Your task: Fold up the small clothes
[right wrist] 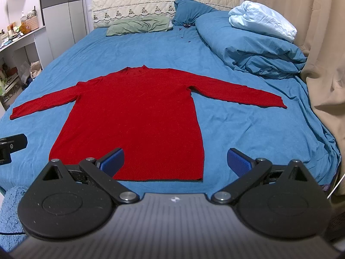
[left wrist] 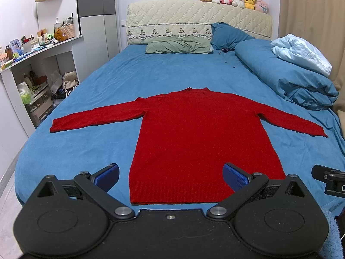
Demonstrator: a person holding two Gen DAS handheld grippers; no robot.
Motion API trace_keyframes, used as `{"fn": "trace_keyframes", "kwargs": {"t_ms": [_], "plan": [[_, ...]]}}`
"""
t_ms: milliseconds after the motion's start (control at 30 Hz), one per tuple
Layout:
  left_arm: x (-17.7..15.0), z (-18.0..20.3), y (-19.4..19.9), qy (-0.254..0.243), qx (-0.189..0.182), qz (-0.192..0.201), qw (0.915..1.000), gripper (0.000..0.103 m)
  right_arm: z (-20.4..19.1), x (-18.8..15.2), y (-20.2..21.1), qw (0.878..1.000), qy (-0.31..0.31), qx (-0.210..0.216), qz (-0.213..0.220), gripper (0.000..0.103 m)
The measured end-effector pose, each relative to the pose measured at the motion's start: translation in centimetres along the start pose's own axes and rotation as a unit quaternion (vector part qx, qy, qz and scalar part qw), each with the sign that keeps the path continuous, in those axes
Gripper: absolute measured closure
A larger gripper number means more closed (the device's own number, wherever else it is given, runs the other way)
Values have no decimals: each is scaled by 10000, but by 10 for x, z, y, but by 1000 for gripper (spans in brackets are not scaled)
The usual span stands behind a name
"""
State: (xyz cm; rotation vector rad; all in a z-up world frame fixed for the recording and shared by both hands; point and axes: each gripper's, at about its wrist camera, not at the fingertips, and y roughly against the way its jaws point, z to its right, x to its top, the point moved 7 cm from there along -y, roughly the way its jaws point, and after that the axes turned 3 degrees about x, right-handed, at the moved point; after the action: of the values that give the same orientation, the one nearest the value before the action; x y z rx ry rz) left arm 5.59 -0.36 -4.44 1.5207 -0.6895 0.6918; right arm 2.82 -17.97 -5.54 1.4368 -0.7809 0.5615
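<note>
A red long-sleeved sweater (left wrist: pixel 200 133) lies flat on the blue bed sheet (left wrist: pixel 133 73), both sleeves spread out, hem toward me. It also shows in the right wrist view (right wrist: pixel 138 112). My left gripper (left wrist: pixel 171 176) is open and empty, held above the hem's left part. My right gripper (right wrist: pixel 175 161) is open and empty, above the hem's right corner. Part of the right gripper shows at the right edge of the left wrist view (left wrist: pixel 330 180), and part of the left gripper at the left edge of the right wrist view (right wrist: pixel 11 146).
A folded blue duvet (left wrist: pixel 289 73) with a pale blue blanket (left wrist: pixel 301 51) lies at the right of the bed. Pillows (left wrist: pixel 179 46) and a padded headboard (left wrist: pixel 194 21) are at the far end. A cluttered white shelf unit (left wrist: pixel 36 69) stands left. Beige curtains (right wrist: pixel 323 43) hang right.
</note>
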Motion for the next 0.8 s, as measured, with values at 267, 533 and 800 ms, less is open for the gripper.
{"fn": "trace_keyframes", "kwargs": {"t_ms": [267,533,800], "plan": [[0,0,1,7,-19,6,10000,0,0,1,1,10000,3,11,-5,0],[1,-1,1,22,-38,7,10000,0,0,2,2,10000,6,12,-9,0],[-1,-1,2,30,-34,26,10000,0,-2,3,3,10000,41,-1,5,0]]}}
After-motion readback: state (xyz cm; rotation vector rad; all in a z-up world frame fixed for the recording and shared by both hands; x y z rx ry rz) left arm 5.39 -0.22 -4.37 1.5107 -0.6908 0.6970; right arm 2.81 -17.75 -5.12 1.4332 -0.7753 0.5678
